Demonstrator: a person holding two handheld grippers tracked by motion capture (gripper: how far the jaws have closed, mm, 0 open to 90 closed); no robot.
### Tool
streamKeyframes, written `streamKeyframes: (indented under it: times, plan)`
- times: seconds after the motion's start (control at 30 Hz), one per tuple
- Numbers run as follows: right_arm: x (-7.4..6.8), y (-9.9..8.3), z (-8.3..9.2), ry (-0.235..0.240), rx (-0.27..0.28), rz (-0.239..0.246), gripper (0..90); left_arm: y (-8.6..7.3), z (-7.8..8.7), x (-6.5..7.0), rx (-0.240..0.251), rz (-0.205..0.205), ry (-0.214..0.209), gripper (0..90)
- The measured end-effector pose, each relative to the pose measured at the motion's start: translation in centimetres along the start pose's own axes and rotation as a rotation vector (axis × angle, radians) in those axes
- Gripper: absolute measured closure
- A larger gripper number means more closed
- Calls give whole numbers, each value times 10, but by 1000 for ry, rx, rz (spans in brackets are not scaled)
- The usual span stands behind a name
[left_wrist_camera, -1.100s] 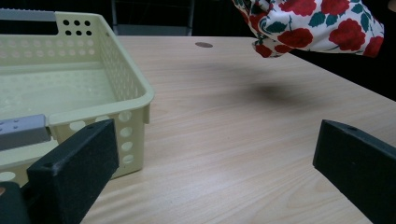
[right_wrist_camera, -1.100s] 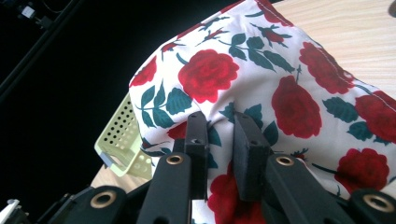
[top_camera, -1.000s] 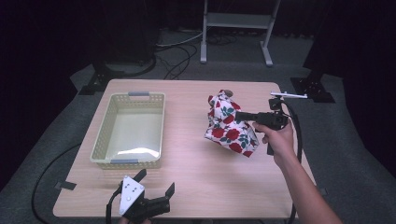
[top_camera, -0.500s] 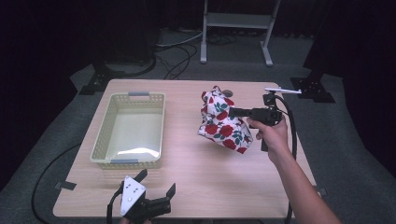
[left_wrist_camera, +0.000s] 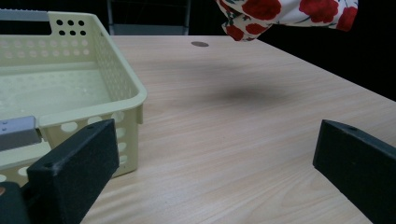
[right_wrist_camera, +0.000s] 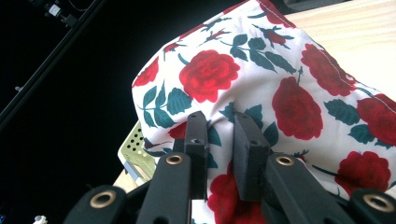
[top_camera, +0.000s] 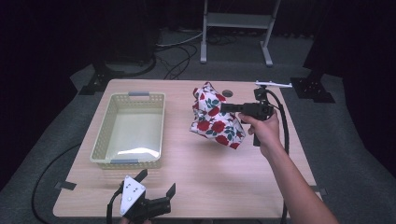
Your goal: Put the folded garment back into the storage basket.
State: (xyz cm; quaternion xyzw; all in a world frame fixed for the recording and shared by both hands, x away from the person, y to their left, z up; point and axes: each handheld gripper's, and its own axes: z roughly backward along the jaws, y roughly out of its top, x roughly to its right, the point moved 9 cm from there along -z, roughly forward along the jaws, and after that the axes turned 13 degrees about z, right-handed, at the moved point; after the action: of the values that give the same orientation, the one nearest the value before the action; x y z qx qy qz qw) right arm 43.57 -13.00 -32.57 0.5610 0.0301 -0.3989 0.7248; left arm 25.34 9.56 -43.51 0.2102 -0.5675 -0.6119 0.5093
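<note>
Right tongs [top_camera: 224,108] pinch a fold of the rose-print cloth [top_camera: 215,122], which hangs clear of the tabletop [top_camera: 196,172]. Left tongs [top_camera: 156,186] rest open beside the basket [top_camera: 100,149]. Risk: a shallow bite may slip, or trailing fabric may snag the basket's rim.

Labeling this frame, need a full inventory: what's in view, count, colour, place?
cloth: 1, white with red roses, lifted off the table, right of centre
basket: 1, pale yellow, grey handles, table's left half
table: 1, light wood
metal stand: 1, grey, on the floor behind
right gripper: 1, black, jaws pinching the cloth
left gripper: 1, black, jaws open, at the near edge
right hand: 1, holding the right gripper
</note>
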Motion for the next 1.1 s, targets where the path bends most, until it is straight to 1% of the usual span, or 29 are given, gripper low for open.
streamKeyframes:
  times: [0.07,0.1,0.13,0.2,0.27,0.37,0.5,0.57,0.9,1.1]
  plan:
    - [-2,2,-2,-10,-11,10,774,0,0,0,0,0,-2,0]
    - [-3,3,-4,-4,-5,15,775,0,0,0,1,1,-2,0]
    - [-5,5,-6,5,-2,9,775,0,0,0,1,0,-2,0]
    - [-6,6,-10,4,-11,14,774,0,0,0,2,1,-3,0]
    - [-8,7,-13,12,-13,12,774,1,0,0,4,3,-3,0]
    - [-12,10,-19,18,-16,21,774,1,1,-1,6,10,-1,0]
    - [-16,15,-27,31,-18,28,774,2,1,-1,7,8,-2,0]
    - [-18,16,-30,30,-26,28,774,2,1,-1,6,6,-3,0]
    - [-26,23,-43,43,-27,43,774,2,1,-1,9,10,-5,0]
    - [-31,25,-53,61,-34,52,774,2,1,-1,9,10,-5,0]
